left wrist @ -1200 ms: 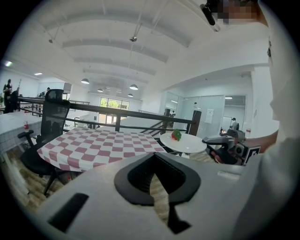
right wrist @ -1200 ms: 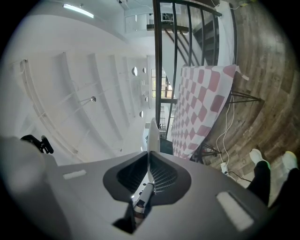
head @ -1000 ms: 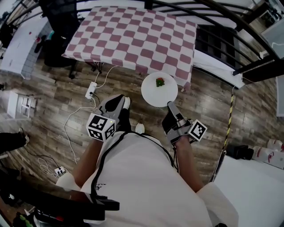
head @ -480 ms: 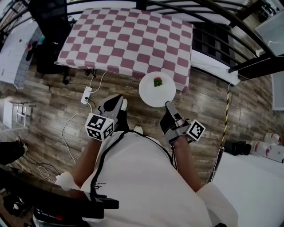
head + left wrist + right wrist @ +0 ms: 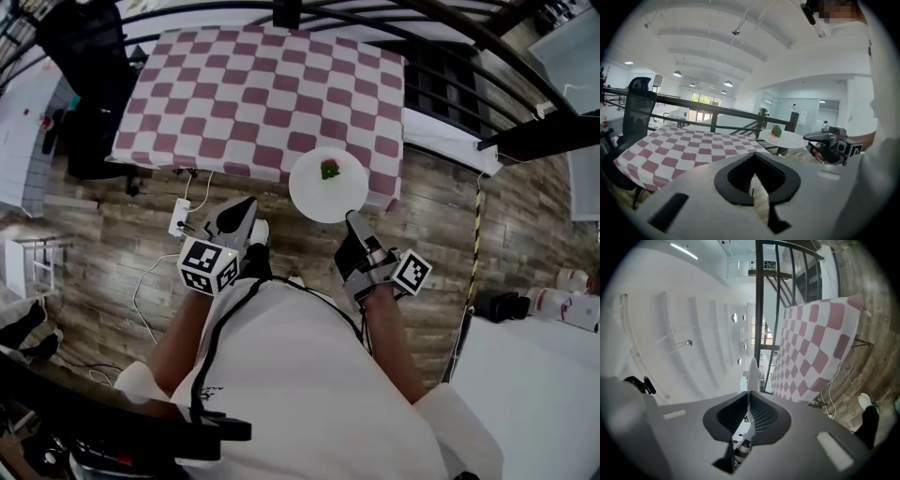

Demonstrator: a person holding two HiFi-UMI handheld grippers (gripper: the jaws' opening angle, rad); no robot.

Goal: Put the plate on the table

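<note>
Carry step in hand: the plate [image 5: 327, 185] is pinched at its near rim by the right gripper [image 5: 354, 225] and held at the near edge of the checked table [image 5: 234, 94], the left gripper [image 5: 239, 214] being pressed together on nothing; a level lowering onto the cloth before release is judged to be called for next.

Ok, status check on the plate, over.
Right claw shut on plate rim; left claw shut, empty. Plate level at checkered table near edge, not down yet. Nothing seen in the way.
</note>
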